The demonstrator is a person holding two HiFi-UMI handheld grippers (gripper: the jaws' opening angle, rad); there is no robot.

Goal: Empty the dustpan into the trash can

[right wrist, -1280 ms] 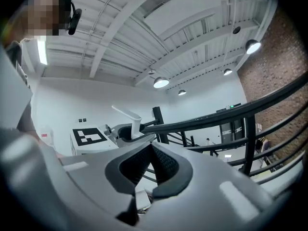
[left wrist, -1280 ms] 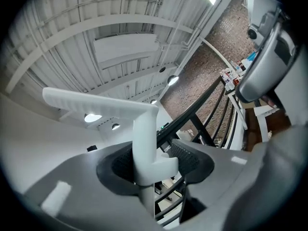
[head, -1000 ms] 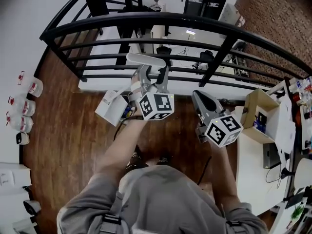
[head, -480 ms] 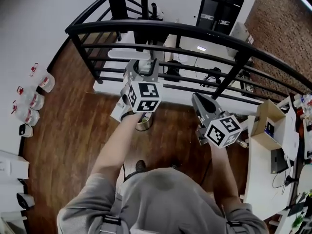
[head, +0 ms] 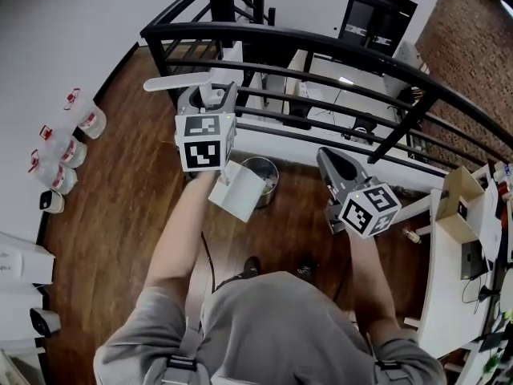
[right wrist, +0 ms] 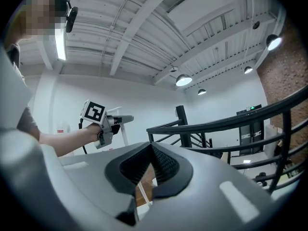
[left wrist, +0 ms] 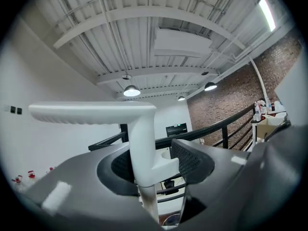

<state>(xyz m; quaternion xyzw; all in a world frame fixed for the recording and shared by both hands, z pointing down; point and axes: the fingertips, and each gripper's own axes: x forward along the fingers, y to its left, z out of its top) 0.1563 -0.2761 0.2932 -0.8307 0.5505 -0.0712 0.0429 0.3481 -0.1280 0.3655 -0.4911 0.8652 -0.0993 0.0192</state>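
My left gripper (head: 210, 96) is shut on the upright stem of a white long-handled dustpan (left wrist: 143, 146), just under its T-shaped top grip (head: 178, 83). The white pan (head: 238, 191) hangs below my left arm and overlaps the left rim of a round metal trash can (head: 264, 172) on the wooden floor. Whether the pan touches the can I cannot tell. My right gripper (head: 330, 160) is held out level to the right of the can, shut, with nothing between its jaws. The right gripper view shows the left gripper (right wrist: 115, 121) with the handle top at its far left.
A black metal railing (head: 321, 42) curves across just beyond both grippers. Several white bottles with red caps (head: 68, 147) stand on the floor along the left wall. A white table with an open cardboard box (head: 461, 207) is at the right edge.
The left gripper has carried the dustpan up and to the left in the head view. The pan, earlier left of the can, now hangs against its left rim. The right gripper shifted slightly.
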